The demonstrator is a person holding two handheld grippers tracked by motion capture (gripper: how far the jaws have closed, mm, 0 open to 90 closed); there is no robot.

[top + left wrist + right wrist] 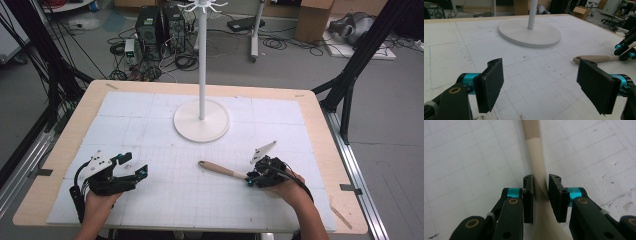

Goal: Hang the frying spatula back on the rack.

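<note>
A beige utensil with a wooden handle (pixel 220 169) lies on the white gridded mat (pixel 165 195), its handle end pointing left toward the table's middle. My right gripper (pixel 249 180) is at the utensil's right end. In the right gripper view the two black pads (pixel 529 195) press on either side of the utensil's pale neck (pixel 537 157), so that gripper (pixel 541 191) is shut on it. My left gripper (pixel 134 165) rests at the mat's front left, open and holding nothing. Its wide-apart jaws (pixel 544 85) face the utensil's handle tip (pixel 594 58) and the right gripper (pixel 625 50) farther off.
A white stand with a round base (pixel 201 121) and a tall pole (pixel 202 60) sits at the middle back of the mat. The wooden table edge (pixel 325 150) frames the mat. Cables, computers and boxes lie on the floor beyond.
</note>
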